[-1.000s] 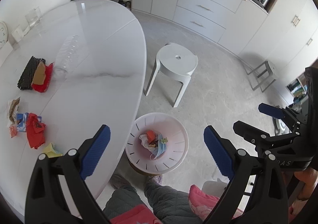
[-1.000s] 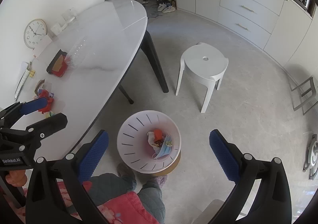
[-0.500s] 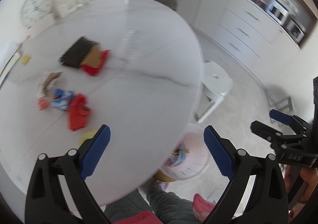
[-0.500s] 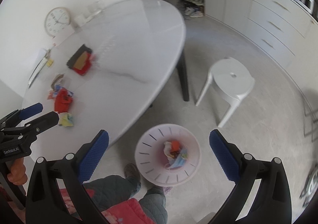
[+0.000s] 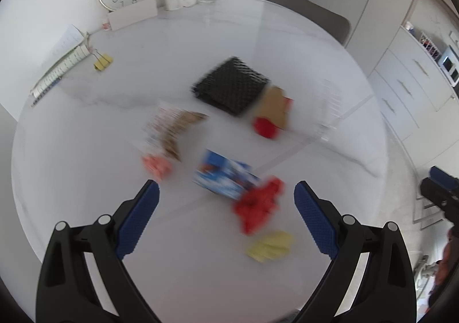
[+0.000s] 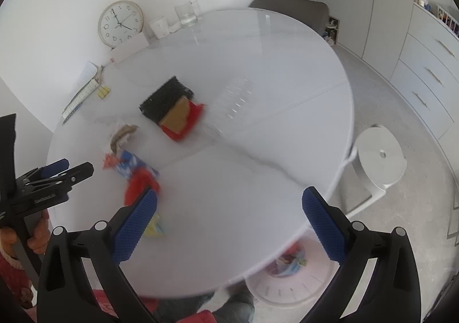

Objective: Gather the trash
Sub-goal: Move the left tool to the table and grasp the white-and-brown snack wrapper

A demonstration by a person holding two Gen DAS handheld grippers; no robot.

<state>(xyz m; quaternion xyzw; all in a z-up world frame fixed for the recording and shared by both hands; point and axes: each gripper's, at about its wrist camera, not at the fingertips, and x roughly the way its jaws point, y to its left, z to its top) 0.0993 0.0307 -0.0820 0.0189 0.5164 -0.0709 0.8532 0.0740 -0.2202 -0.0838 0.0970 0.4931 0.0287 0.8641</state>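
Observation:
Blurred trash lies on the white table (image 5: 287, 45): a blue wrapper (image 5: 226, 179), a crumpled red wrapper (image 5: 258, 205), a yellow scrap (image 5: 269, 245), a pink scrap (image 5: 156, 166), a brown-and-white wrapper (image 5: 172, 131), a brown-and-red packet (image 5: 272, 116) and a black mesh pad (image 5: 229, 85). My left gripper (image 5: 226, 189) hovers open above the blue and red wrappers, holding nothing. My right gripper (image 6: 229, 197) is open over the table's near part, to the right of the red wrapper (image 6: 137, 182). The pink bin (image 6: 287, 288) with trash inside peeks out under the table edge.
A clear plastic bottle (image 6: 235, 99) lies beside the packet. A clock (image 6: 120, 23), a mug, a glass (image 6: 188, 13) and a notebook stand at the far edge. A white stool (image 6: 378, 156) and a grey chair (image 6: 289, 6) flank the table. A person's legs show below.
Both grippers have swung up from over the floor bin to face the table top. The trash pile now lies right under the left gripper. Both stay open.

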